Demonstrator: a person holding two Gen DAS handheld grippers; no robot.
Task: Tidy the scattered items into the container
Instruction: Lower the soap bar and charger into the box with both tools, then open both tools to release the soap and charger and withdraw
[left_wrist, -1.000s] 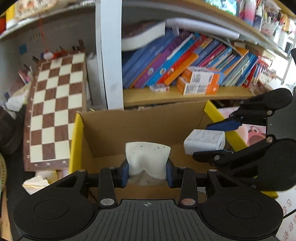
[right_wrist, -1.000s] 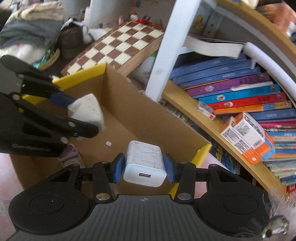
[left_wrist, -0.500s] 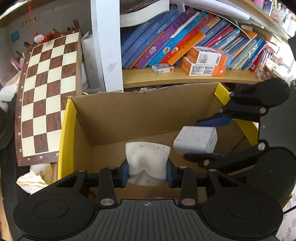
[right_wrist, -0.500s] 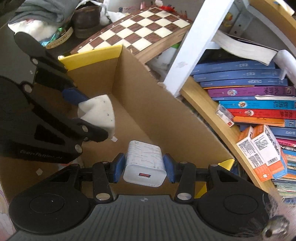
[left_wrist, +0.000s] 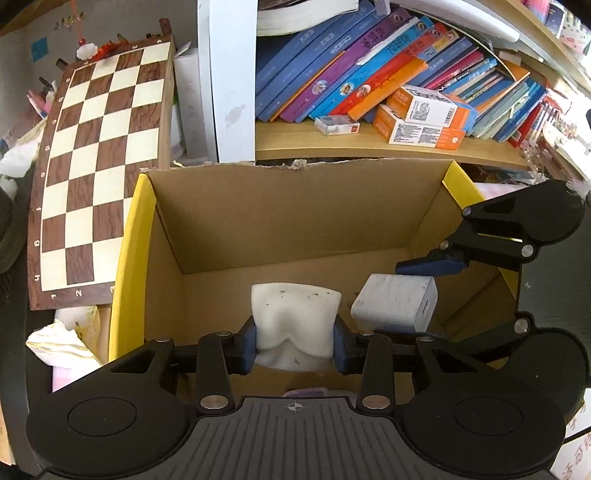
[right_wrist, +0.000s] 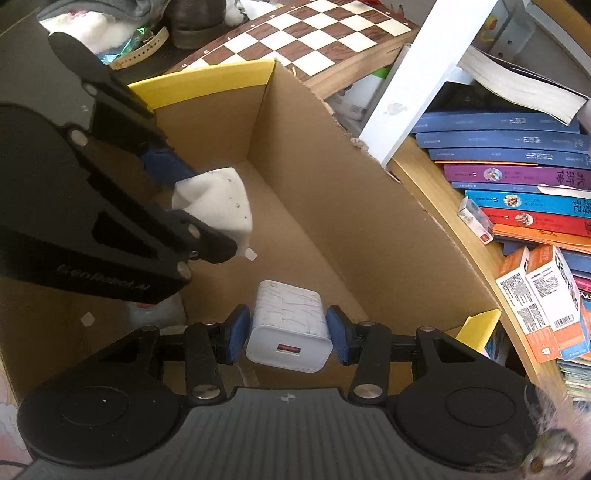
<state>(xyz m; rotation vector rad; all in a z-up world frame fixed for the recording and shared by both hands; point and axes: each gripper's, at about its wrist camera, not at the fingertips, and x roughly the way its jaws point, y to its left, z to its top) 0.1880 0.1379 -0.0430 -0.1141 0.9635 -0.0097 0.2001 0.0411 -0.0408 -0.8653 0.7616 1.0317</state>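
- Nearest in the left wrist view, the left gripper (left_wrist: 294, 345) is clenched on a white sponge block (left_wrist: 295, 325); its blue pads (left_wrist: 246, 345) press into both sides, and the soft block bulges up between them.
- Nearest in the right wrist view, the right gripper (right_wrist: 290, 334) is grasping a white USB charger (right_wrist: 288, 332), pads against both flat sides, with the charger's port facing the camera.
- Both held items hang inside the open cardboard box (left_wrist: 280, 221), above its floor, the sponge block to the left and the charger just beside it on the right, apart from each other.
- The left wrist view shows the charger (left_wrist: 395, 304) from the side, gripped from the right by the other claw (left_wrist: 424, 288).
- The right wrist view shows the sponge block (right_wrist: 218, 205) gripped from the left, and small paper scraps (right_wrist: 251, 254) on the box floor that the left view hides.
- Only the right wrist view shows something pale (right_wrist: 157, 314) low in the box under the left gripper; what it is cannot be told.
- The box has yellow edges (right_wrist: 207, 83) on its side flaps.
- Farther off, a chessboard (left_wrist: 99, 177) leans left of the box.
- Behind the box, a wooden shelf (left_wrist: 369, 146) carries slanting books (left_wrist: 351, 66) and orange-and-white cartons (left_wrist: 424, 118).
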